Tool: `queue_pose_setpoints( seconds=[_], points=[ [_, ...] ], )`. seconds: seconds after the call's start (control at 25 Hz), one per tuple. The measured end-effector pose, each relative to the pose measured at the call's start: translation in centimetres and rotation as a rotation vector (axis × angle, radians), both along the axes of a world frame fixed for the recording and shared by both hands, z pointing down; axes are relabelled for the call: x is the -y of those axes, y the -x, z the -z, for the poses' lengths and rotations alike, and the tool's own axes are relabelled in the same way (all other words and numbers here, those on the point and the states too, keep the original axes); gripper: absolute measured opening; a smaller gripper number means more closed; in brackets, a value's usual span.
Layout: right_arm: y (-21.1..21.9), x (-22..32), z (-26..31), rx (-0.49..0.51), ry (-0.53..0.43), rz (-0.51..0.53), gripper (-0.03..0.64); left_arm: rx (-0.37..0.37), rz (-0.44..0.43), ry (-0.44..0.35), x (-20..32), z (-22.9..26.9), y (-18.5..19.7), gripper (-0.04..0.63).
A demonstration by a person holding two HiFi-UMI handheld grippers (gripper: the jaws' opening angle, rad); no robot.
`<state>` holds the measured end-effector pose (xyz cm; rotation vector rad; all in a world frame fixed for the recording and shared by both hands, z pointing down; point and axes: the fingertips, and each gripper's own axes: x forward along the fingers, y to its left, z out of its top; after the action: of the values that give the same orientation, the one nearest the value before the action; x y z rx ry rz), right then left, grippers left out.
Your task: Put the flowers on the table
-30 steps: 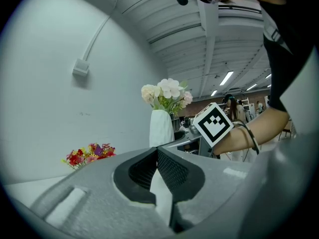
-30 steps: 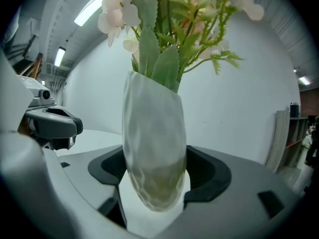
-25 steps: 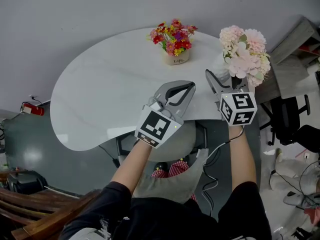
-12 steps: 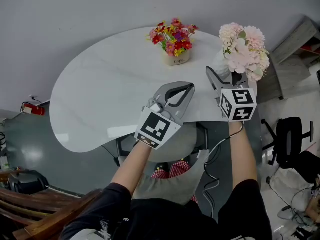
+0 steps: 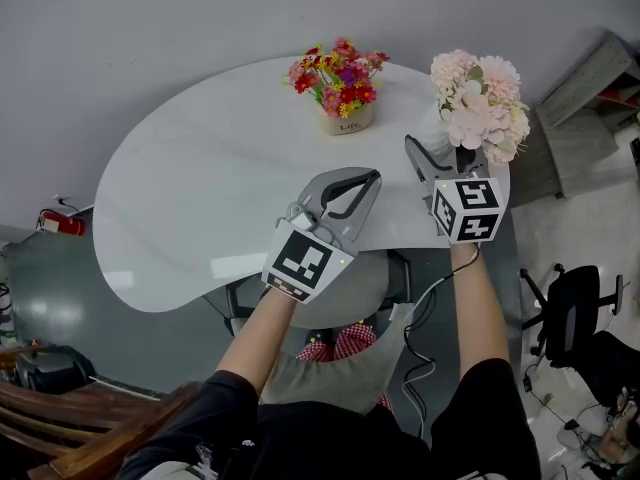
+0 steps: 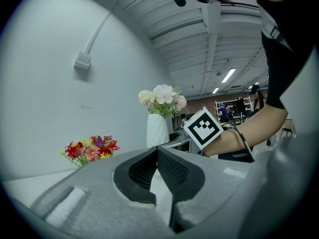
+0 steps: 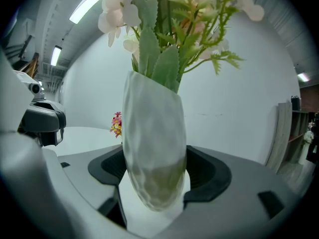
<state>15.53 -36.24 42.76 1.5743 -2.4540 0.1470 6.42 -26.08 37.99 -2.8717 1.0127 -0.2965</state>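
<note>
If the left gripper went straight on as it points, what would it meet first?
Most likely the white vase held by the right gripper, straight ahead of the left gripper; depth is unclear.

Bright, even indoor light; ceiling strip lights (image 7: 94, 1) glow in both gripper views. Soft glare on the white desk (image 5: 200, 168). Gripper views bend strongly, corners black; near vase (image 7: 154, 148) blurred

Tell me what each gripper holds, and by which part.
The right gripper clamps the white vase by its lower body; the left gripper holds nothing, jaws together.
</note>
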Motion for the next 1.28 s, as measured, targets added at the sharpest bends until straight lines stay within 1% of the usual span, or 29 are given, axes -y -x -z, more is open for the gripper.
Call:
queue_pose_setpoints(
  seconds=[0.44, 0.72, 1.28],
  points=[
    [-0.3, 1.1, -1.2, -0.013, 0.013, -0.004, 0.362, -0.003, -0.003, 0.014, 0.8, -0.5, -0.5, 0.005],
    [-0.7, 1.6, -2.0, -0.01, 0.023, -0.007, 0.36, 0.011, -0.002, 0.016, 0.8, -1.0, -0.6, 0.005],
    [-0.8, 2.5, -3.2, -0.021, 0.032, -0.008, 0.36, 0.012, 0.002, 0.033, 0.8, -1.6, -0.7, 0.004]
  ],
)
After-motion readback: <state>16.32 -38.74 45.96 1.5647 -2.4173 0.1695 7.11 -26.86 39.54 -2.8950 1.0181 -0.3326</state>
